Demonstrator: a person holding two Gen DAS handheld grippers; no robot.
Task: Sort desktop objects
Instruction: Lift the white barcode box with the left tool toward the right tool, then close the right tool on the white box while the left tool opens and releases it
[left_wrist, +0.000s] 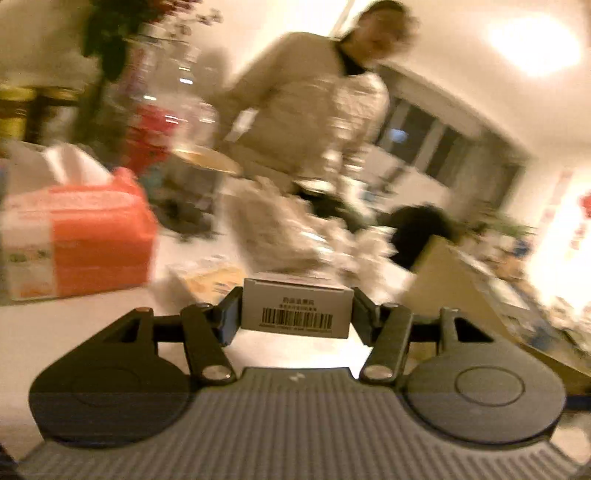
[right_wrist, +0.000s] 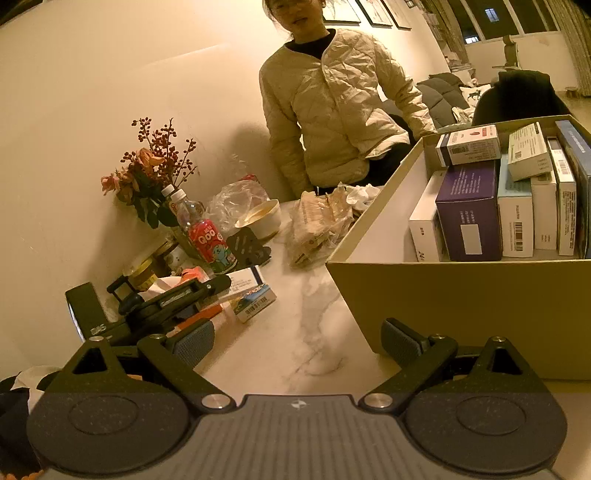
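Left gripper (left_wrist: 295, 314) pinching small grey barcoded box (left_wrist: 295, 308); right gripper (right_wrist: 297, 341) fingers spread, empty, beside cardboard box (right_wrist: 461, 295).

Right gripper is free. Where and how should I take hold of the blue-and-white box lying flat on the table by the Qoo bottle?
Grip the blue-and-white box across its short width, near the barcoded end that faces the right gripper. Come from above: it lies flat on the table, and the clutter beside it probably blocks a side approach.
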